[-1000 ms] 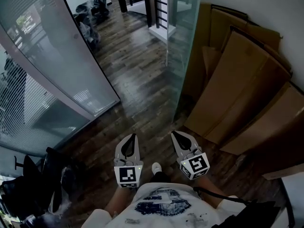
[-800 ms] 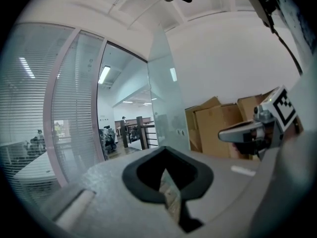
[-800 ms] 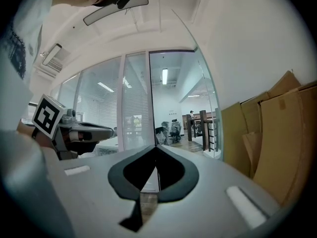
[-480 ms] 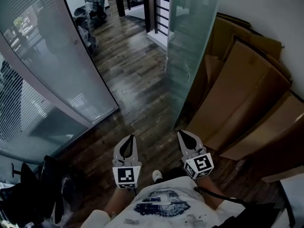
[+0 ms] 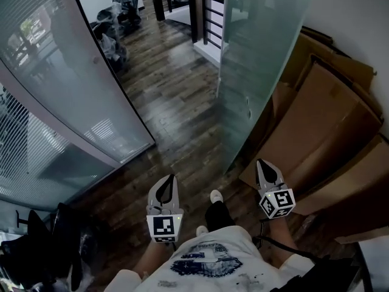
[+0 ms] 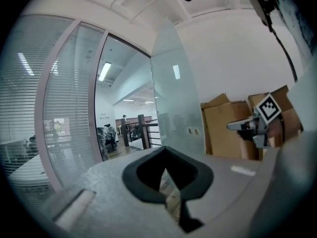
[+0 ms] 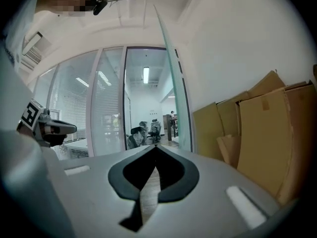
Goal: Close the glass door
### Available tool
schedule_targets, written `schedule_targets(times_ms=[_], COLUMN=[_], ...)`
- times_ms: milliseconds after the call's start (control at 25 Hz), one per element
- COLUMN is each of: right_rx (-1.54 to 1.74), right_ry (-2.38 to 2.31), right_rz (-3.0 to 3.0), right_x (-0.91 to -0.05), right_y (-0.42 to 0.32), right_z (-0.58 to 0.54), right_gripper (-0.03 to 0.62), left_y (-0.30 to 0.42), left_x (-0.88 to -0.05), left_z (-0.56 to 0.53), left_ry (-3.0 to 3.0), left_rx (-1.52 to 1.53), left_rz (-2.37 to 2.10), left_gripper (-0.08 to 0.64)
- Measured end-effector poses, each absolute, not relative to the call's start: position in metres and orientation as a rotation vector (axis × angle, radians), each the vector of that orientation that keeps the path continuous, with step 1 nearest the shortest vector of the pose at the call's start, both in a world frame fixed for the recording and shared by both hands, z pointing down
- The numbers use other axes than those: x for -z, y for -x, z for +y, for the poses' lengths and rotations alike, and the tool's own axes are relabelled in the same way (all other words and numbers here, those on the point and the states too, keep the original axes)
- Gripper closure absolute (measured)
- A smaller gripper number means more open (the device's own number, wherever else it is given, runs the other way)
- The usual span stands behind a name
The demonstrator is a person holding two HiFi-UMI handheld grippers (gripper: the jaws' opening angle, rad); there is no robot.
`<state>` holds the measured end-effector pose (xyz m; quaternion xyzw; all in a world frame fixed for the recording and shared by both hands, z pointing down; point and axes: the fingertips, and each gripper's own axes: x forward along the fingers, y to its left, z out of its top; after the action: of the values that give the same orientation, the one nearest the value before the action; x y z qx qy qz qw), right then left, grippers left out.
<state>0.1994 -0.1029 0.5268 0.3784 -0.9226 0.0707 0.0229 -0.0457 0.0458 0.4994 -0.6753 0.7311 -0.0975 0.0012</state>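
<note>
Head view: the frosted glass door (image 5: 258, 59) stands swung open at upper centre, back against the cardboard sheets (image 5: 328, 120). Left gripper (image 5: 168, 179) and right gripper (image 5: 262, 164) both have jaws pinched together, empty, neither touching the glass. Nothing closed yet; the whole push remains.

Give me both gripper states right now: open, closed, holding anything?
Left gripper: closed, holding nothing.
Right gripper: closed, holding nothing.
</note>
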Motion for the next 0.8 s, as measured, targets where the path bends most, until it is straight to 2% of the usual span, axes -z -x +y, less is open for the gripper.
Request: schedule_targets(times_ms=[360, 800], right_rx=[-0.158, -0.165], right_ry=[-1.138, -0.909], right_rz=[-2.873, -2.920], right_x=[-0.528, -0.542], right_y=[-0.210, -0.176], right_z=[-0.244, -0.297], right_gripper=[0.586, 0.584], left_y=[0.080, 0.084], left_x=[-0.491, -0.480], left_z=[-0.044, -0.126], left_ry=[2.049, 2.041], left_rx=[0.329, 0.363], left_rz=[2.356, 2.340], left_gripper=[0.558, 0.558])
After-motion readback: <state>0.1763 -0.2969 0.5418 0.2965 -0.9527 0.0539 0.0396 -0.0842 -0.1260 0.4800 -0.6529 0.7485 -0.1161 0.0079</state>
